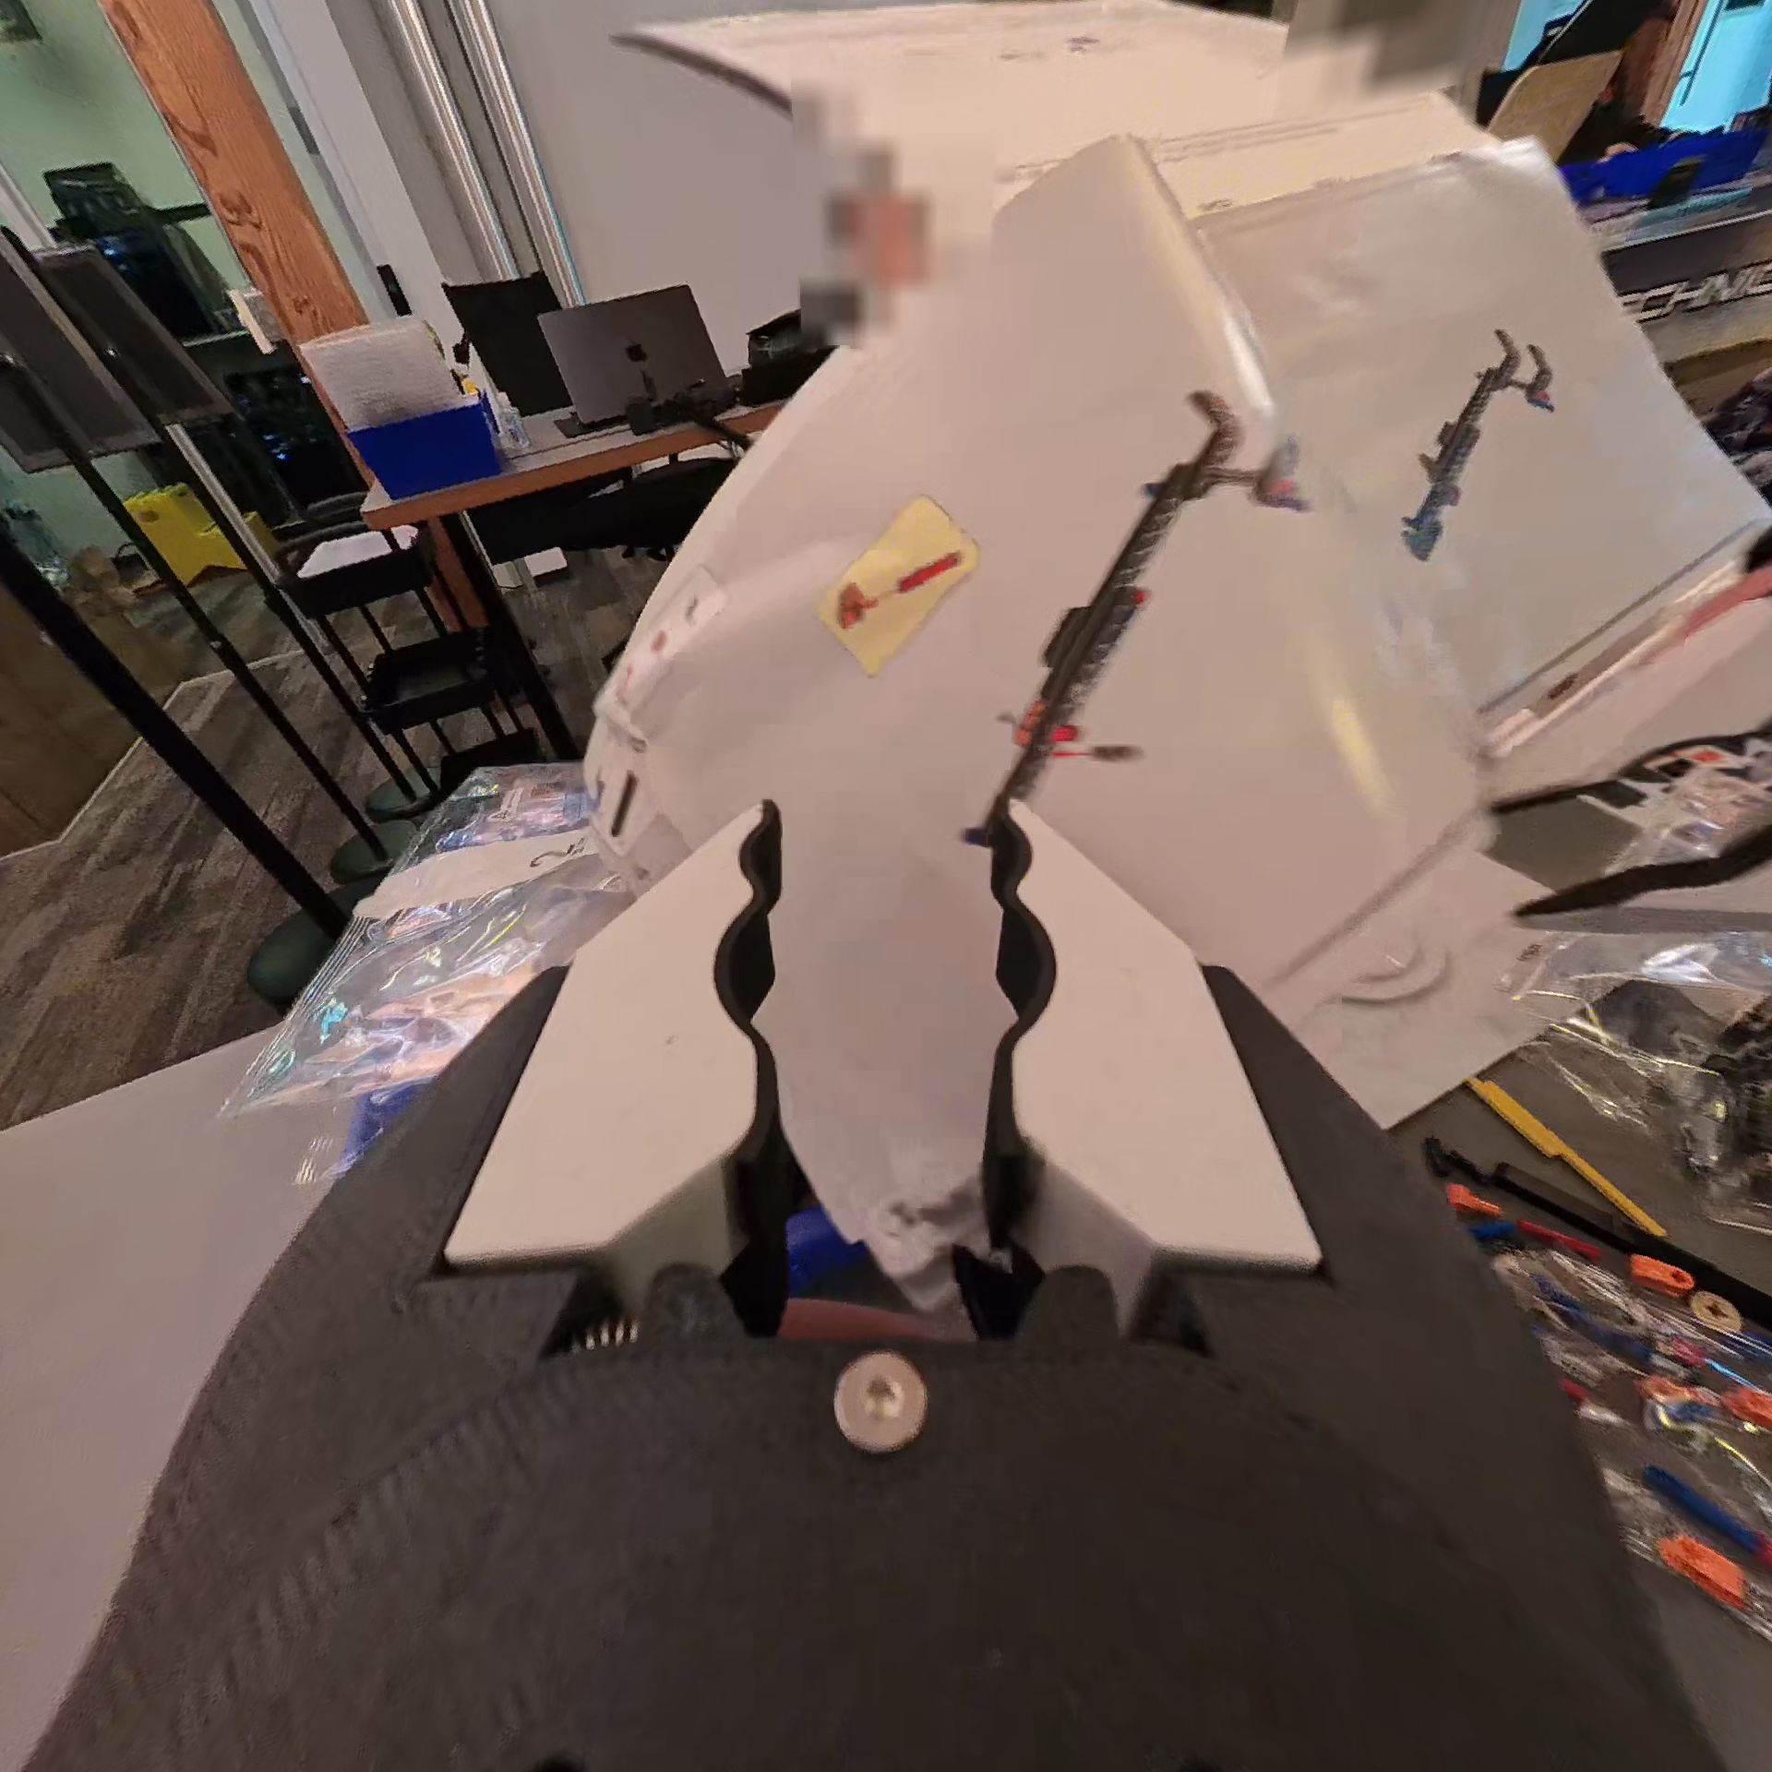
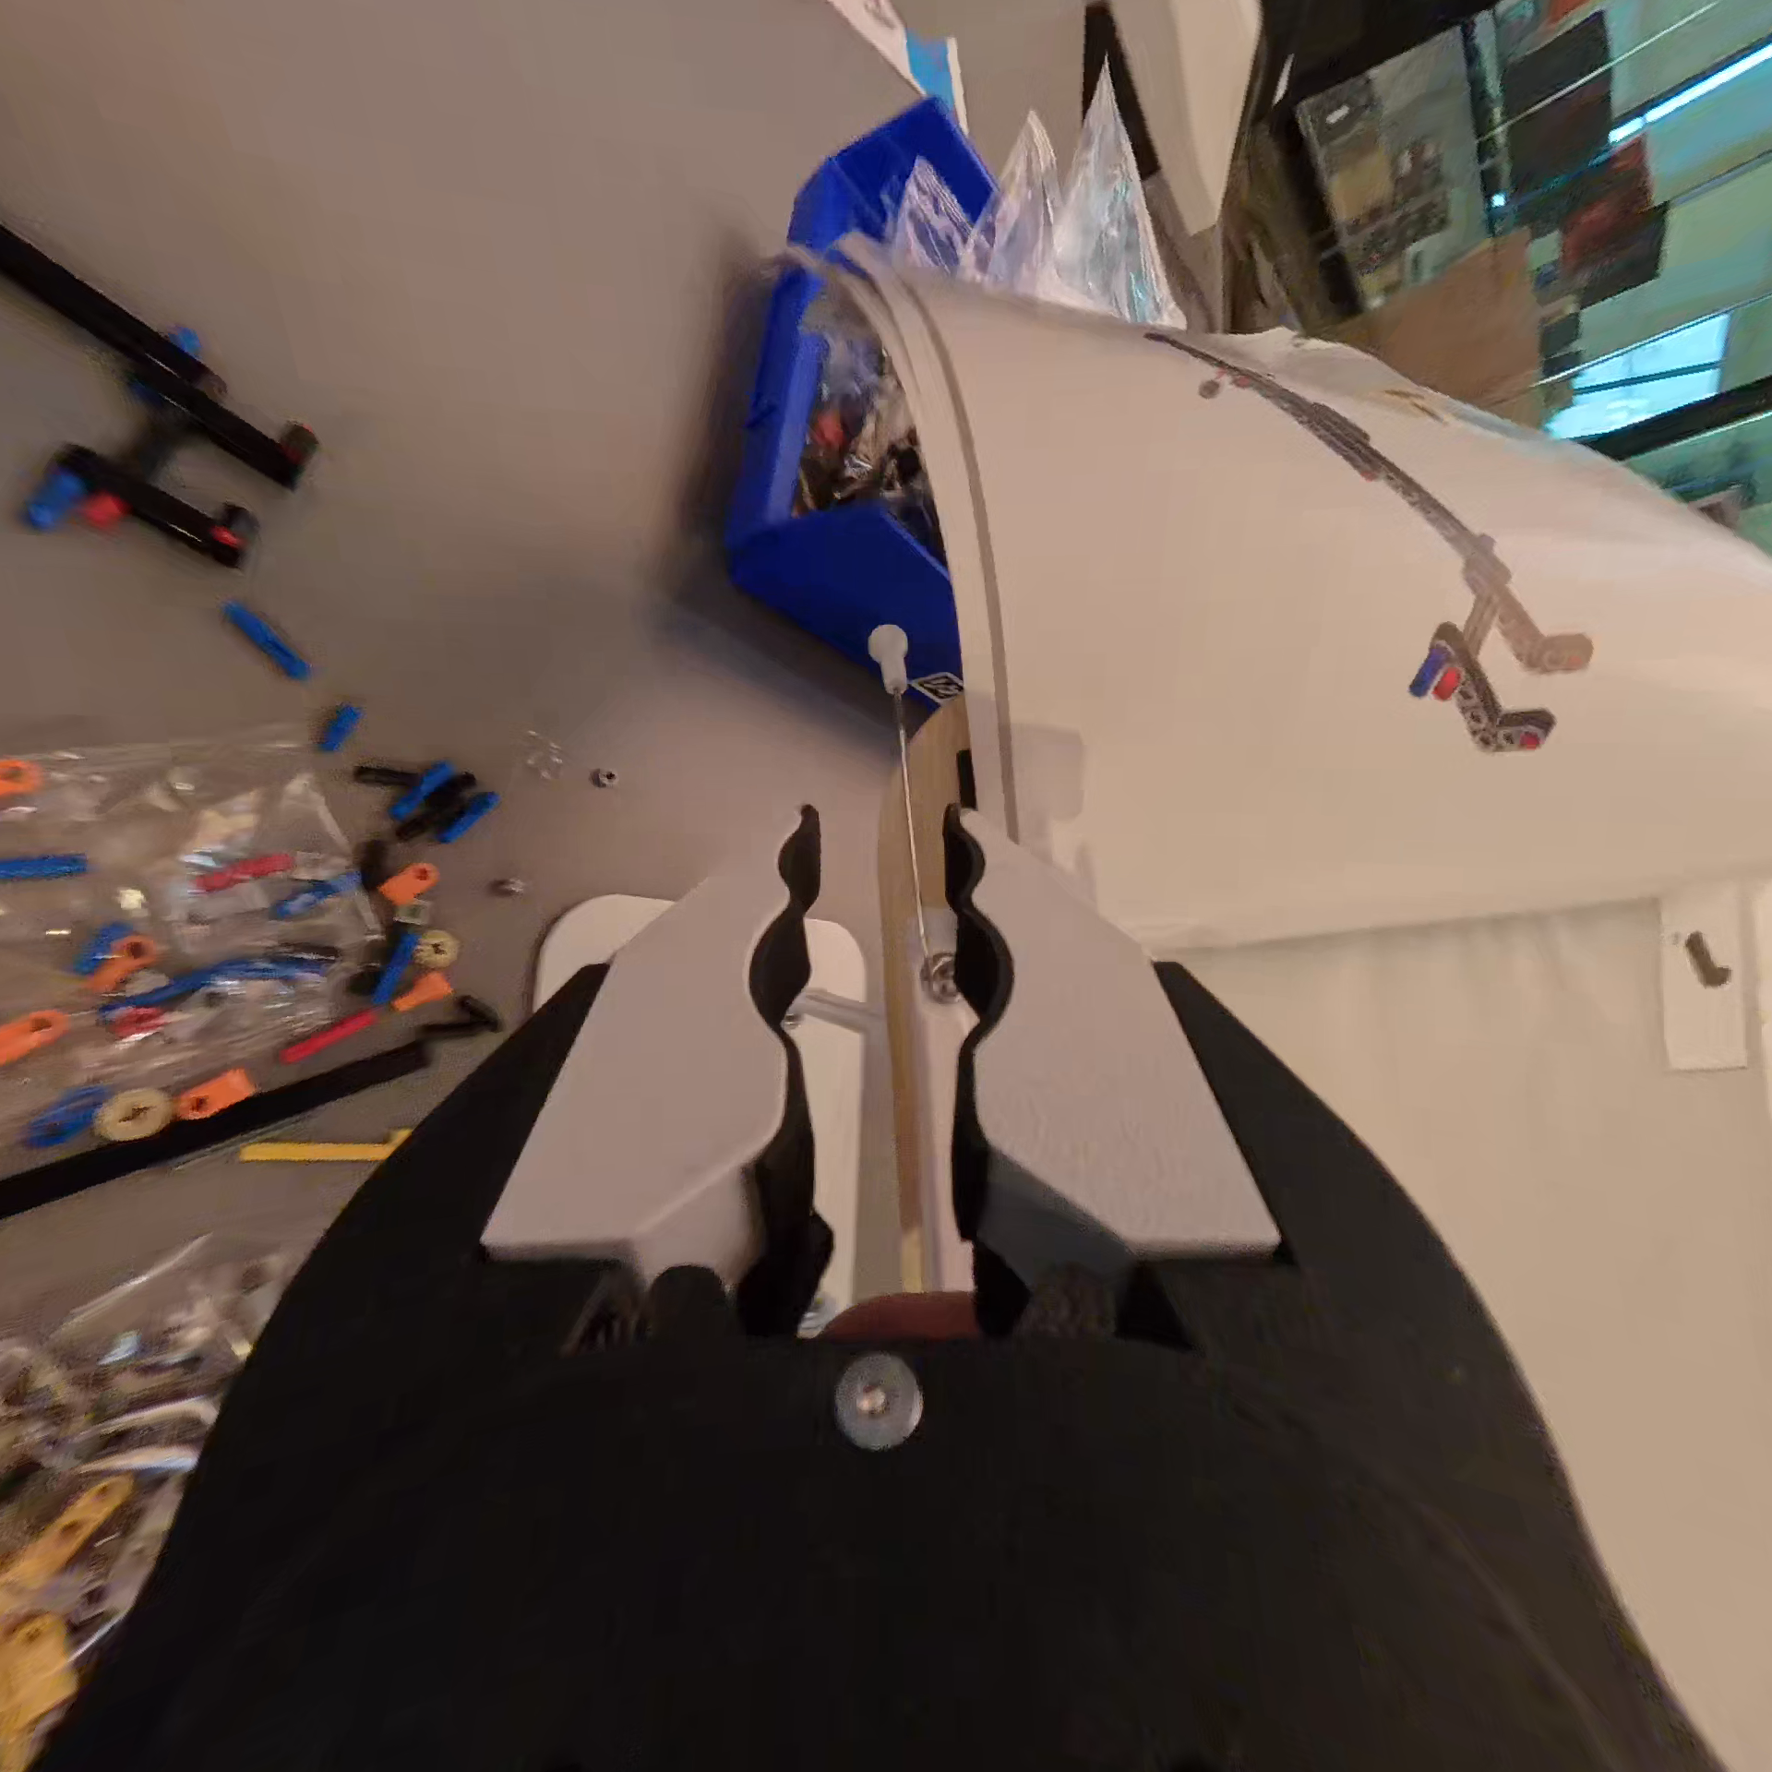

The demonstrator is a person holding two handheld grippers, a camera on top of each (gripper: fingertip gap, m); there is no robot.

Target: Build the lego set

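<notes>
Left gripper [image 1: 887,834] jaws parted around curled white instruction-booklet page [image 1: 892,671], grip uncertain; right gripper [image 2: 877,829] jaws ajar, empty.

Instruction booklet [image 1: 959,594]: white pages, printed black beam diagrams with red and blue details, one yellow inset. Storage bin [image 2: 844,566]: solid blue. Table [image 2: 460,288]: plain grey. Loose pieces [image 2: 412,882]: blue, orange, red, black, tan. Hand-held gripper [image 2: 880,834]: black body, light grey fingers, black wavy pads.
</notes>
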